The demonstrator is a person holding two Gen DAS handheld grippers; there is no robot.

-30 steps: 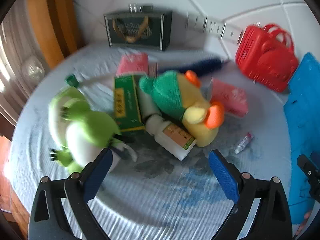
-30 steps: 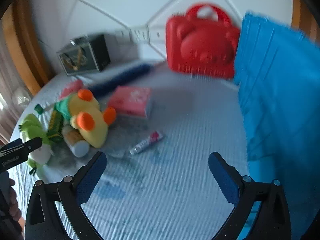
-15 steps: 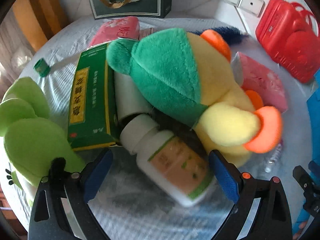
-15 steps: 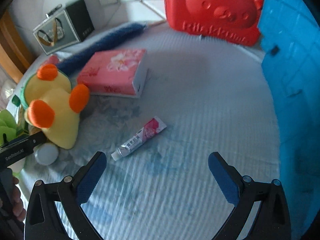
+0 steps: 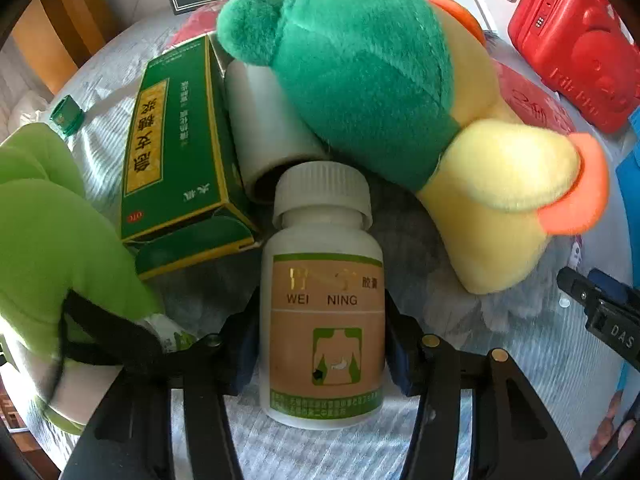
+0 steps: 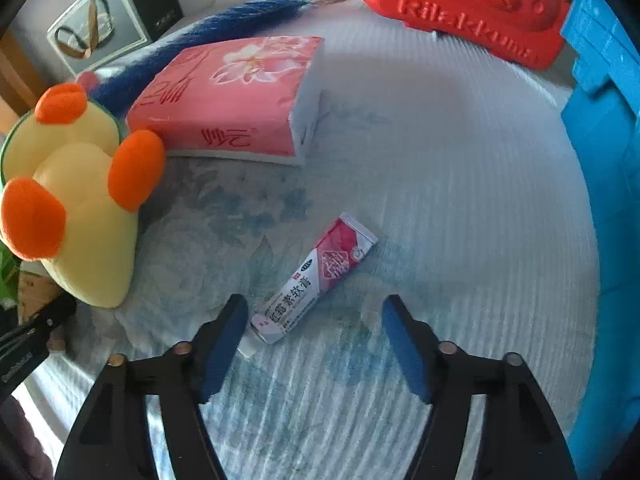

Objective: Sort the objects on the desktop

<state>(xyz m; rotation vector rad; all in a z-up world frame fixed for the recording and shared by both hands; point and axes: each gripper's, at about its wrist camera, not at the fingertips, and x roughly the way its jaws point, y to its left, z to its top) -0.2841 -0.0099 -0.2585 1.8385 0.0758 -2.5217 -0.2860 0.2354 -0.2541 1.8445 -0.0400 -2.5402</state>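
From our left wrist camera, the left tool point(image 5: 322, 344) has its two blue pads pressed against the sides of a white pill bottle point(image 5: 322, 300), which lies on the tabletop point(image 5: 540, 360) with its cap pointing away from us. Just beyond the cap lies a white tube point(image 5: 268, 128) on its side. Left of that is a green medicine box point(image 5: 176, 148), and nearest on the left a lime-green plush toy point(image 5: 52, 240). To the right, a yellow plush duck point(image 5: 480, 168) in a green hat lies just beside the bottle. A red case point(image 5: 576, 48) stands far right.

From our right wrist camera, the right tool point(image 6: 316, 340) is spread wide, pinching nothing. A pink-and-white ointment tube point(image 6: 316, 280) lies slantwise on the tabletop just ahead of the gap between its pads, its near end close to the left pad. Farther off lies a pink tissue pack point(image 6: 228, 100), with the duck to the left and a blue bin point(image 6: 608, 160) along the right edge.
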